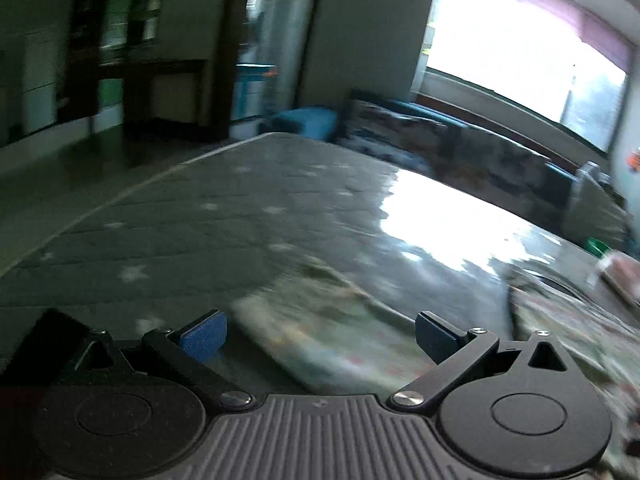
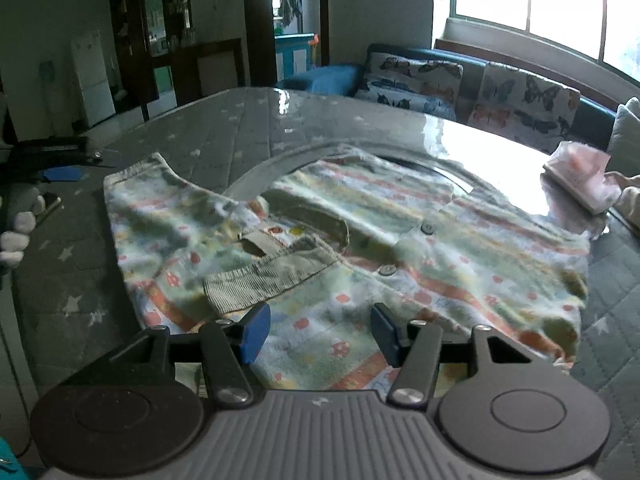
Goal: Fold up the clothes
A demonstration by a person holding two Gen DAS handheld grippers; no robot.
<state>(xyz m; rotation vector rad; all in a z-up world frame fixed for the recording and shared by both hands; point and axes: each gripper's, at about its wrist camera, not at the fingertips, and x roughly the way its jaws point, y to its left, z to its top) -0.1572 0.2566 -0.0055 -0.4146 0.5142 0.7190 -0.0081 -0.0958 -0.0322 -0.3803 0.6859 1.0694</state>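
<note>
A small pastel garment [image 2: 360, 264] with flower print, buttons and a ribbed beige cuff [image 2: 264, 280] lies spread on the grey star-patterned table cover [image 2: 224, 128]. My right gripper [image 2: 320, 334] hovers over its near hem with the blue pads apart, and nothing is pinched between them. In the blurred left wrist view, my left gripper [image 1: 319, 337] is open wide just above a corner of the same garment [image 1: 344, 344], without gripping it. The right wrist view shows a blue pad [image 2: 62, 174] of the left gripper and a white-gloved hand [image 2: 16, 232] at the table's left edge.
A round glass disc [image 2: 276, 160] sits under the far part of the garment. A folded pink cloth [image 2: 580, 180] lies at the right edge. Behind the table stands a blue sofa with butterfly cushions [image 2: 524, 100] under a bright window. Dark cabinets [image 2: 160, 40] stand at the back left.
</note>
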